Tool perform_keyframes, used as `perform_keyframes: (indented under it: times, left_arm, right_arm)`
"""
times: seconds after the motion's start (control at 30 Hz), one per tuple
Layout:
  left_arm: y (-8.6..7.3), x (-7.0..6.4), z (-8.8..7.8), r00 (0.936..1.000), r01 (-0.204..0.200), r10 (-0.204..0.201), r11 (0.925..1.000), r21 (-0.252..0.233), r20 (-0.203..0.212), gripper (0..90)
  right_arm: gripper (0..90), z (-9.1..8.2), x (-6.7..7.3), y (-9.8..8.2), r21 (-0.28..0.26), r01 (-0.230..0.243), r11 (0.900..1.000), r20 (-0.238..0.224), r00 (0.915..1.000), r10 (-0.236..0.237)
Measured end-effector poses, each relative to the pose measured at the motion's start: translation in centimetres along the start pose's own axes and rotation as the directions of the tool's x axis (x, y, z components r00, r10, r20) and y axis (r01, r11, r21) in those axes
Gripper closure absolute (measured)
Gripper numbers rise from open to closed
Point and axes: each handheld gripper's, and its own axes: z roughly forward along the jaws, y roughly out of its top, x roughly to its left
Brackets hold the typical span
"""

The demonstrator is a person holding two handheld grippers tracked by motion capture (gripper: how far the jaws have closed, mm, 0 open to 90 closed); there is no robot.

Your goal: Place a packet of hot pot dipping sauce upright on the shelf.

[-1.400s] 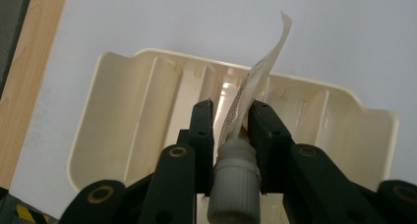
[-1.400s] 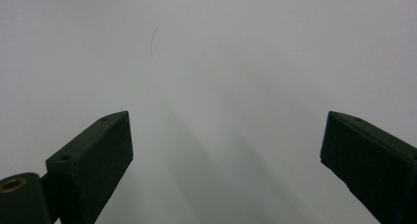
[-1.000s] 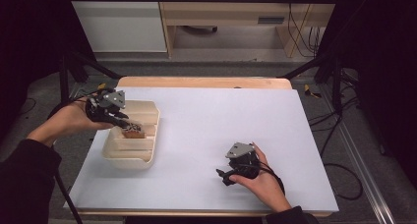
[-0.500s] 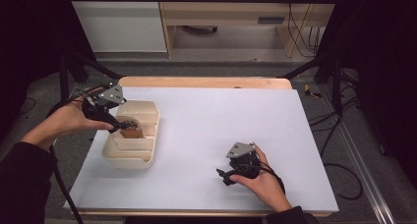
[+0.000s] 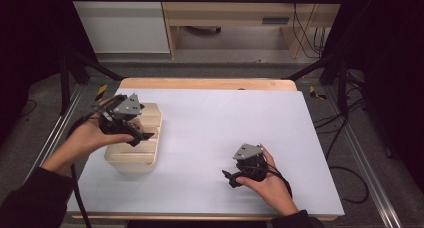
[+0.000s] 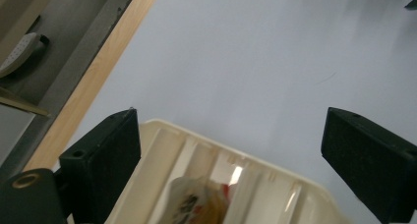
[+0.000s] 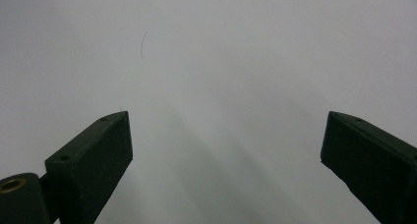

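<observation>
Here the left gripper (image 5: 131,130) was held by the person's left hand (image 5: 95,135) above a cream plastic bin (image 5: 131,160) that stood on the left part of the worktop (image 5: 210,123). In the left gripper view its two black jaws stood wide apart and held nothing. Between them, low in that view, appeared the far rim of the bin (image 6: 231,153) with its ribbed inner walls, and inside the bin, below the gap of the jaws and closer to the left jaw, lay a small packet (image 6: 196,204) with white, orange and red print. The packet touched neither jaw. Beyond the jaws there was the pale sheet of the worktop, and past the left jaw its wooden edge (image 6: 83,96).

The right gripper (image 5: 239,174) rested low over the near right part of the worktop, in the person's right hand (image 5: 267,180), well apart from the bin. In the right gripper view its jaws were also wide open and empty, and between and ahead of them lay the bare pale surface (image 7: 221,86), marked with one thin dark curved line (image 7: 143,43) ahead of the left jaw.
</observation>
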Motion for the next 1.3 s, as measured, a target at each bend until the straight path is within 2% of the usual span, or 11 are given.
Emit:
perform_keyframes:
  times: [0.07,0.27,0.43,0.53,0.57,0.63,0.8,1.0,1.13,1.2,1.3]
  left_arm:
    - [0.1,-1.8,1.1,0.9999,0.007,-0.007,0.9997,-0.022,0.011,7.8]
    - [0.8,-5.9,4.5,0.9991,0.026,-0.023,0.9969,-0.075,0.036,7.9]
    - [1.1,-8.3,7.6,0.9958,0.034,-0.028,0.9971,-0.067,0.087,7.6]
    - [1.1,-9.6,9.3,0.9953,0.019,-0.015,0.9989,-0.044,0.095,7.4]
    - [1.0,-9.9,9.8,0.9944,0.032,-0.026,0.9978,-0.058,0.102,7.4]
    - [0.9,-10.3,10.4,0.9922,0.055,-0.048,0.9963,-0.065,0.115,7.7]
    - [0.4,-11.2,12.0,0.9869,0.082,-0.076,0.9961,-0.033,0.142,7.3]
    - [-1.1,-12.1,13.5,0.9824,0.116,-0.114,0.9932,-0.004,0.148,7.2]
    - [-1.9,-12.7,14.0,0.9834,0.141,-0.141,0.9900,0.007,0.115,7.0]
    - [-2.4,-13.0,14.0,0.9831,0.153,-0.153,0.9882,0.004,0.101,6.9]
    - [-2.5,-13.1,14.0,0.9857,0.149,-0.147,0.9888,-0.010,0.082,6.2]
  right_arm:
    - [6.0,-0.1,-0.1,0.0,0.000,-0.002,1.000,0.004,1.0000,0.002]
    - [5.8,-0.5,-0.1,-0.1,-0.008,-0.003,1.000,0.011,0.9999,0.003]
    - [5.6,-0.9,-0.3,-0.5,-0.014,-0.017,1.000,0.023,0.9996,0.017]
    - [5.6,-1.2,-0.5,-0.6,-0.032,-0.038,0.999,0.019,0.9991,0.039]
    - [5.6,-1.2,-0.5,-0.5,-0.034,-0.034,0.999,0.022,0.9991,0.035]
    - [5.6,-1.2,-0.5,-0.6,-0.028,-0.028,0.999,0.021,0.9994,0.029]
    - [5.5,-1.2,-0.7,-0.7,-0.024,-0.030,0.999,0.022,0.9993,0.031]
    - [5.5,-1.3,-0.6,-1.3,-0.003,-0.021,1.000,0.033,0.9992,0.021]
    - [5.5,-1.4,-0.4,-1.4,-0.009,-0.032,0.999,0.022,0.9993,0.032]
    - [5.6,-1.2,-0.2,-1.2,-0.004,-0.022,1.000,0.026,0.9994,0.022]
    - [5.6,-0.9,0.1,-1.1,0.008,-0.010,1.000,0.025,0.9996,0.010]
